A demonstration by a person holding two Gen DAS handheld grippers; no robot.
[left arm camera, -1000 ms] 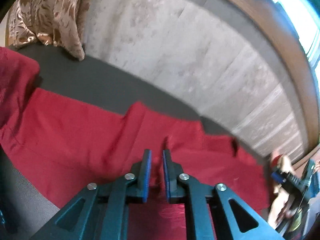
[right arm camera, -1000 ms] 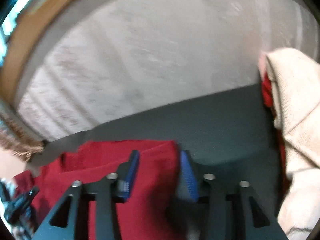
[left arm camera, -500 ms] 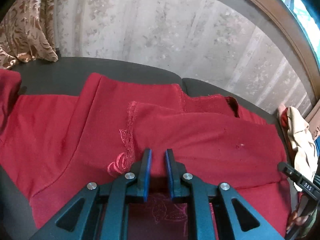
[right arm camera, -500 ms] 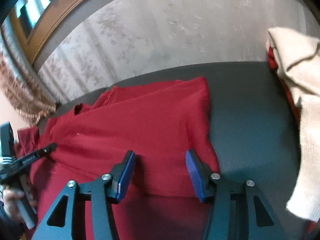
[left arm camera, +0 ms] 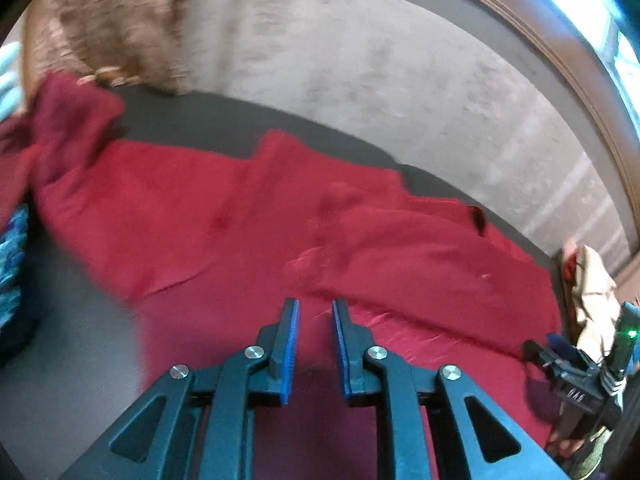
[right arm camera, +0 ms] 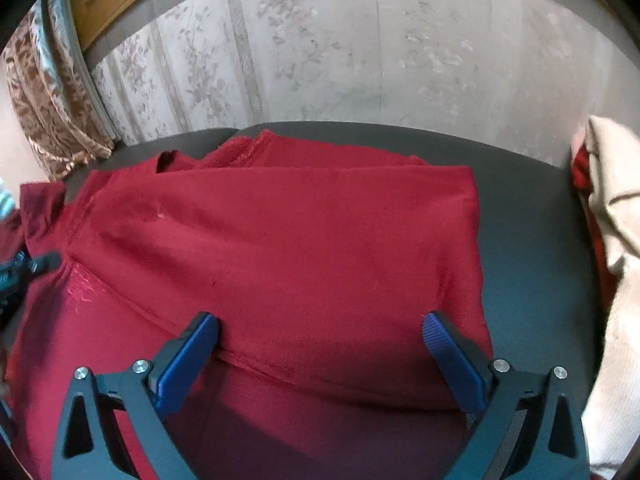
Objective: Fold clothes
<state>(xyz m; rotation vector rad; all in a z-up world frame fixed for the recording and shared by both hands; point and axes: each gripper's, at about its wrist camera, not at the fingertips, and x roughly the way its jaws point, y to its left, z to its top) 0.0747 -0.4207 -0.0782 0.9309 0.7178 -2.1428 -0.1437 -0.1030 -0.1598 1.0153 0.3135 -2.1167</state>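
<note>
Under both claws lies the red garment (right arm camera: 280, 248), spread over the dark grey counter (right arm camera: 528, 240) and partly folded, one layer doubled over another. From the right wrist view the right claw (right arm camera: 320, 344) hangs over the folded layer's near hem, its blue pads wide apart and opening, cloth beneath them but nothing pinched. From the left wrist view the left claw (left arm camera: 314, 344) stands over the garment's (left arm camera: 224, 232) near part, its jaws narrow and opening, with red cloth seen through the gap and no fold gripped.

At 3 o'clock of the right claw a cream cloth (right arm camera: 612, 240) lies heaped on the counter's edge over something red, well apart from the fold. A patterned curtain (right arm camera: 48, 100) hangs at 10 o'clock, with pale patterned wallpaper (right arm camera: 340, 48) behind the counter.

Only the left view shows the blue knitted fabric (left arm camera: 12, 264) at 9 o'clock, and the right claw (left arm camera: 560, 356) at 3 o'clock beside the garment's edge; it is blurred. Only the right view shows the fold's crisp right-hand edge.
</note>
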